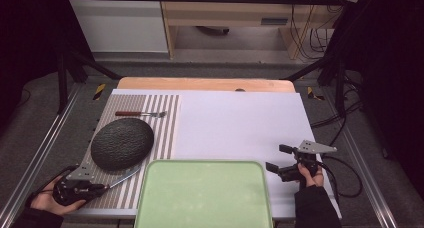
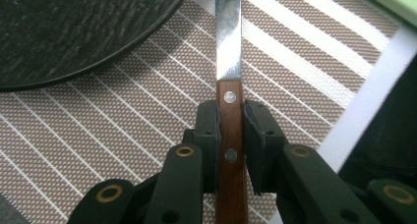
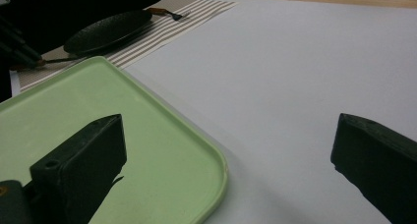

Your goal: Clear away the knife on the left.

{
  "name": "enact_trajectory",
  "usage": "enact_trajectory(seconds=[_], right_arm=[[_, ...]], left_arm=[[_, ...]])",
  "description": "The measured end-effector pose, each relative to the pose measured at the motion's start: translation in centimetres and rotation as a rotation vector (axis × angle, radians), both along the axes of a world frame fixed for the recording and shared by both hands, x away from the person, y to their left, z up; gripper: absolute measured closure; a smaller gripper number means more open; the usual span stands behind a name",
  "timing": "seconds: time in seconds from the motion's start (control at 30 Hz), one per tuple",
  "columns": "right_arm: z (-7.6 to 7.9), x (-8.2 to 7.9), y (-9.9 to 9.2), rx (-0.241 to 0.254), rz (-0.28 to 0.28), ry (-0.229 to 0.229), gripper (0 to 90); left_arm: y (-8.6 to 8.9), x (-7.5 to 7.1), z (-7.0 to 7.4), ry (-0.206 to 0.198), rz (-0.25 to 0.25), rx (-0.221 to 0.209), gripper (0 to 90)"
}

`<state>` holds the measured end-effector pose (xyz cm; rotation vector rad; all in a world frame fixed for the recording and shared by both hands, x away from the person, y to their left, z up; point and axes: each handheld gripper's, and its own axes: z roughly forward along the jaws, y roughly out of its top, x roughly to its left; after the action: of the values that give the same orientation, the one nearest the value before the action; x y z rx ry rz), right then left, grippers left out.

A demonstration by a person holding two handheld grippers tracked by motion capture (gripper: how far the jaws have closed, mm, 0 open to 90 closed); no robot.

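Knife: polished metal blade, riveted wood handle; plate: matt, rough; tray: smooth.

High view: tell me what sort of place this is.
Probably a lab recording rig set as a dining place: a black metal frame surrounds the table, loose cables lie behind, and both hand-held grippers work there.

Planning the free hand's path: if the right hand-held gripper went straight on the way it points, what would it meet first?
Probably the green tray: the right hand-held gripper, jaws open, points left toward the tray's near corner. Its height is unclear, so it might pass over the rim.
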<state>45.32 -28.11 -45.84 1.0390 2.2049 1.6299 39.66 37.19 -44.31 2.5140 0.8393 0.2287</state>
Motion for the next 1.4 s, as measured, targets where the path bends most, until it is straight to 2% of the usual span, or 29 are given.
enact_trajectory(seconds=[0.1, 0.7, 1.4], right_arm=[[0.0, 0.0, 0.0, 0.000, 0.000, 0.000, 0.5], [0.0, 0.0, 0.0, -0.004, 0.001, 0.001, 0.5], [-0.1, 0.0, 0.0, -0.005, 0.003, 0.004, 0.5]], left_arm=[[-0.1, -0.1, 0.2, 0.001, 0.003, -0.019, 76.9], [-1.9, 0.1, 1.6, -0.020, 0.031, -0.064, 76.8], [-5.6, 0.6, 3.0, -0.058, 0.070, -0.113, 76.8]])
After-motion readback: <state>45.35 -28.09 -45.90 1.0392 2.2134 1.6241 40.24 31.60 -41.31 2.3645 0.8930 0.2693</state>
